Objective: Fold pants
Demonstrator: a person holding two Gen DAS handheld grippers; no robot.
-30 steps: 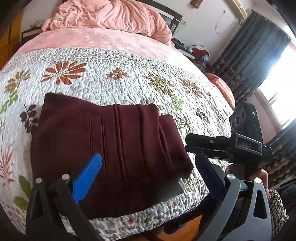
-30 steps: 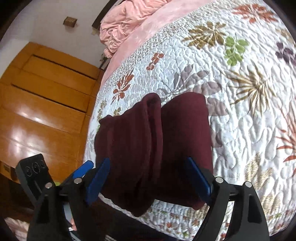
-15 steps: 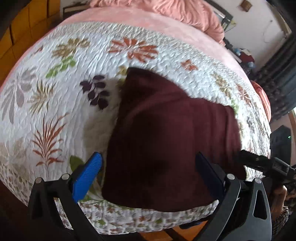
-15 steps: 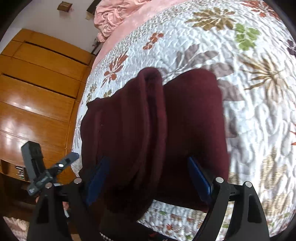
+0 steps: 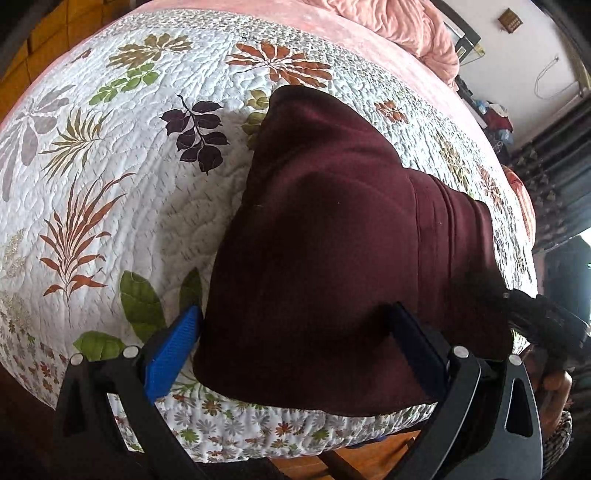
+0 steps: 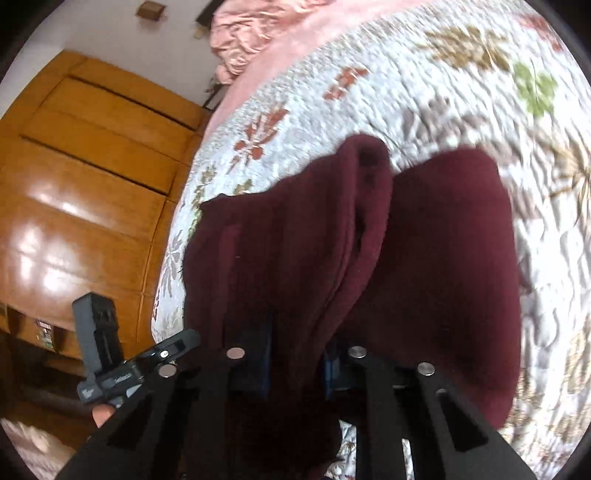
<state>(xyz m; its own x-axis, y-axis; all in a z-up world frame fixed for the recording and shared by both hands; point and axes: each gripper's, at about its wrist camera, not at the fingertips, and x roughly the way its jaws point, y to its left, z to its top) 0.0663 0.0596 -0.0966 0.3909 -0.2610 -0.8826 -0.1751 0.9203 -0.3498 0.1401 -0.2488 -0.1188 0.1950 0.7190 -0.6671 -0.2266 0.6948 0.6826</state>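
The dark maroon pants lie folded into a thick stack on the flowered quilt, near the bed's front edge. My left gripper is open, its blue fingers straddling the near left corner of the stack. In the right wrist view the pants fill the middle. My right gripper has closed on a thick fold of the pants at the near edge; cloth bunches between its pads. The left gripper also shows in the right wrist view at lower left.
A crumpled pink blanket lies at the head of the bed. A wooden wardrobe stands left of the bed. Dark curtains and a cluttered side table are at the right. The bed's edge drops off just below the pants.
My right gripper has closed from wide open onto a fold of the pants. My left gripper has swung left and lowered to the stack's near left corner, still open.
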